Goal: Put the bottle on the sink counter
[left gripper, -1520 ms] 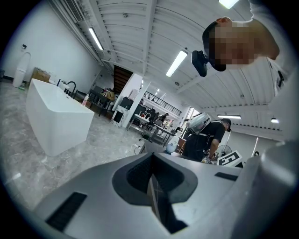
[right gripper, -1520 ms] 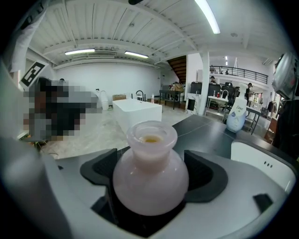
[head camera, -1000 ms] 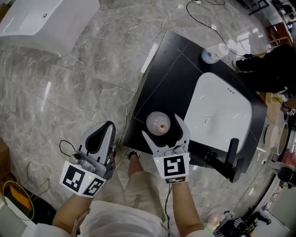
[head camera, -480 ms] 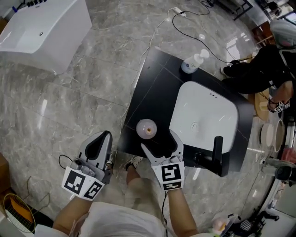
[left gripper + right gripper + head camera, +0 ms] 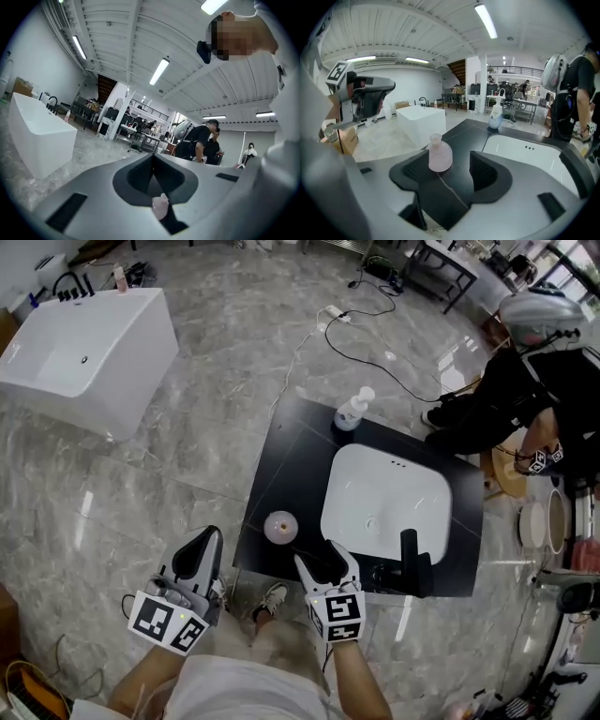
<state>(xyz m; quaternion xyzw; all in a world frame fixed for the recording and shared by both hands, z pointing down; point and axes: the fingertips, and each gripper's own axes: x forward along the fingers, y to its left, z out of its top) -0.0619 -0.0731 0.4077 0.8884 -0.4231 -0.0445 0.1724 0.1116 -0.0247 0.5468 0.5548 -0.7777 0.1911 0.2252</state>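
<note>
Since a second ago the right tool (image 5: 322, 558) has drawn back from the bottle (image 5: 280, 526), which then stood between its jaws. Now the pink round bottle (image 5: 439, 157) stands upright and free on the black table (image 5: 291, 456), near the corner closest to the person, just beyond the jaw tips. The right tool (image 5: 448, 172) is spread; its jaws have just been closing partway, with nothing pinched between them. A white basin (image 5: 384, 507) is set into the table beside the bottle, a black faucet (image 5: 410, 559) at its near edge and a pump bottle (image 5: 353, 409) at the far corner. The left tool (image 5: 204, 549) is off the table's edge over the floor, its jaws pressed together and empty (image 5: 152, 161).
</note>
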